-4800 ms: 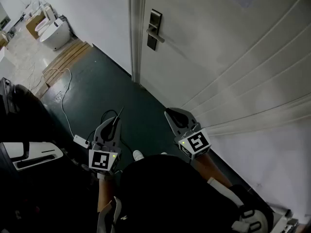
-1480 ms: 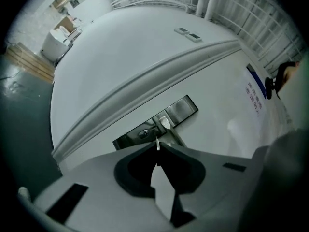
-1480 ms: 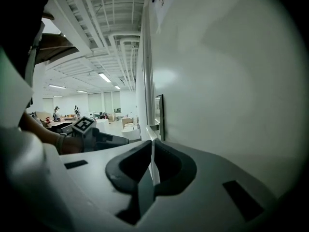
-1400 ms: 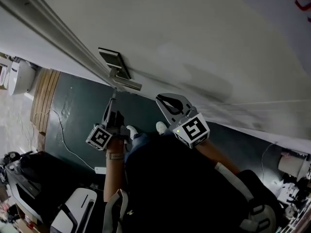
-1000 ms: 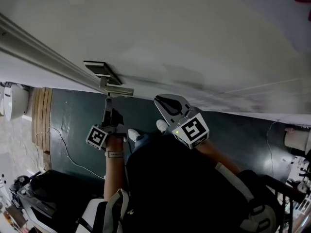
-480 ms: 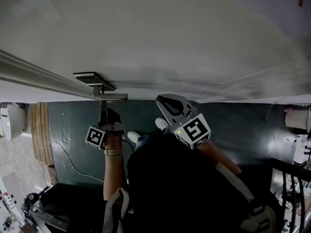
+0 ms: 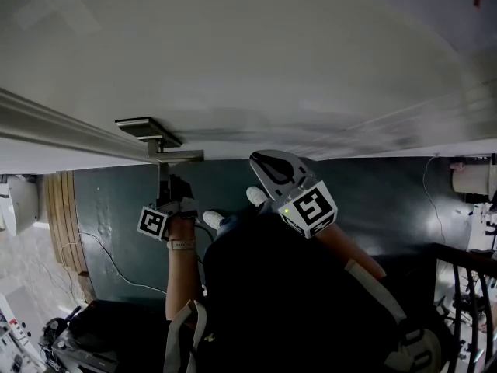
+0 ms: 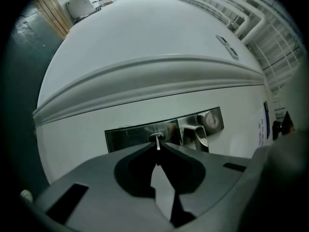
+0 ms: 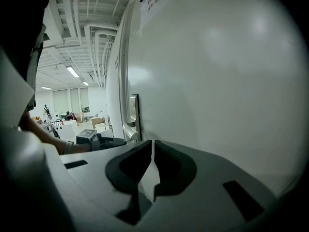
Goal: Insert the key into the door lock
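Observation:
A white door [image 7: 256, 61] fills the top of the head view, with a metal lock plate [image 7: 144, 127] and lever handle [image 7: 175, 155] on it. My left gripper [image 7: 164, 180] points up at the plate, just below the handle. In the left gripper view the jaws are shut on a small silver key [image 8: 158, 143]. Its tip sits at the round keyhole in the lock plate [image 8: 133, 133], left of the handle [image 8: 198, 132]. My right gripper [image 7: 271, 166] hovers shut and empty near the door, to the right. From the right gripper [image 9: 152, 148] view the lock plate [image 9: 133, 108] shows edge-on.
Below lies dark green floor [image 7: 116, 200] with a white cable [image 7: 105, 251], wooden boards [image 7: 64, 208] and a white fixture [image 7: 11, 202] at the left. A black railing [image 7: 464, 286] stands at the right. The person's white shoes [image 7: 212, 219] are close to the door.
The person has come up to the door and the left gripper has risen with the key to the lock plate. In the last half second almost nothing moves.

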Action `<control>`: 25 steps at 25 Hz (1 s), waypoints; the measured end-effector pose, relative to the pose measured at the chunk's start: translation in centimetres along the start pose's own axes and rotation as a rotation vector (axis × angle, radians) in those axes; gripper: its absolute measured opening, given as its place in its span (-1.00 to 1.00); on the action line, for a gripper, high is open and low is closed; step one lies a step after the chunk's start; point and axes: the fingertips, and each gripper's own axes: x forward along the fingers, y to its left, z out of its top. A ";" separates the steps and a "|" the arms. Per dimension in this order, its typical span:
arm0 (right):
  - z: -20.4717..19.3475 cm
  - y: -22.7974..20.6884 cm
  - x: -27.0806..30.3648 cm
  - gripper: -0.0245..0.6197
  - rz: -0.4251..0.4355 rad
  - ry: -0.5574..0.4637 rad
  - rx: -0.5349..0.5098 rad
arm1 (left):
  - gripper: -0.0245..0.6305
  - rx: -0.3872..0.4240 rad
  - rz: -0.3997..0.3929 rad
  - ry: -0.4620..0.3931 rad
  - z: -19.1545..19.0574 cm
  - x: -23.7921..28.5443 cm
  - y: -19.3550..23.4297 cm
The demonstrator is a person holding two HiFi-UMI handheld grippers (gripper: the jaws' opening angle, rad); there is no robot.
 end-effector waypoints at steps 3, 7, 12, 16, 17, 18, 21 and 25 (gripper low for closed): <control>0.0 0.3 0.2 -0.83 -0.002 0.000 -0.002 | -0.85 -0.020 -0.007 -0.001 0.1 0.0 0.2; 0.1 0.6 0.4 -0.83 -0.002 0.000 -0.008 | -0.85 -0.036 -0.018 0.005 0.0 0.0 0.2; 0.2 0.8 0.6 -0.83 -0.006 -0.001 -0.009 | -0.85 -0.055 -0.039 0.005 0.2 0.0 -0.2; 0.3 1.0 0.7 -0.83 -0.005 0.000 -0.014 | -0.85 -0.052 -0.030 0.013 0.4 0.1 -0.1; 0.3 1.0 0.7 -0.83 -0.004 0.000 -0.014 | -0.85 -0.052 -0.029 0.015 0.4 0.2 0.0; 0.4 1.0 0.8 -0.83 -0.003 -0.001 -0.015 | -0.85 -0.052 -0.029 0.016 0.4 0.3 -0.1; 0.4 1.0 0.8 -0.83 -0.003 -0.002 -0.017 | -0.85 -0.055 -0.031 0.022 0.3 0.7 0.0; 0.8 0.8 0.7 -0.83 -0.010 -0.004 -0.019 | -0.85 -0.077 -0.028 0.015 0.3 1.2 -0.2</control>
